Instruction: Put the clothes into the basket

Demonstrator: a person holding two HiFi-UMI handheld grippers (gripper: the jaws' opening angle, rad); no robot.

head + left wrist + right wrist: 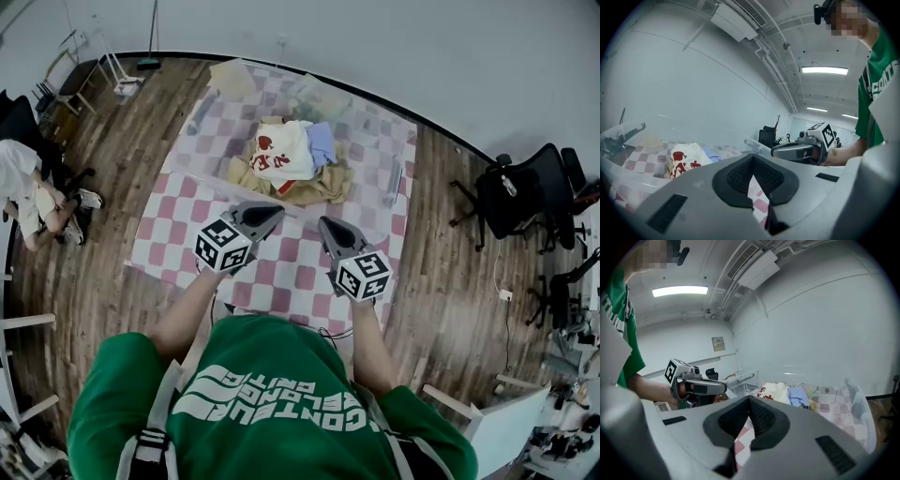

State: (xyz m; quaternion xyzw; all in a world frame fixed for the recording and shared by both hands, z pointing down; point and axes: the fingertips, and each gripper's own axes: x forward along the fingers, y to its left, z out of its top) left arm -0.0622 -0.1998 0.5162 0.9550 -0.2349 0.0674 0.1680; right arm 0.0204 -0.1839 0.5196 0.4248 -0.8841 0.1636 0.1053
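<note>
A pile of clothes (291, 159) lies at the far middle of the pink-checked cloth (187, 234): a white garment with red print (279, 150), a blue one (322, 142) and tan ones beneath. Clear plastic walls (860, 404) stand around the pile, so it seems to lie inside a transparent basket. My left gripper (274, 212) and right gripper (324, 225) hover side by side just short of the pile, both shut and empty. The left gripper view shows its closed pads (752, 164), the white garment (686, 159) and the right gripper (797, 151). The right gripper view shows the clothes (783, 392) beyond its closed pads (749, 405).
A seated person (28, 192) is at the far left on the wooden floor. Black office chairs (520, 197) stand at the right. A broom (150, 56) and a rack lean at the back wall. White furniture (497, 427) sits at the lower right.
</note>
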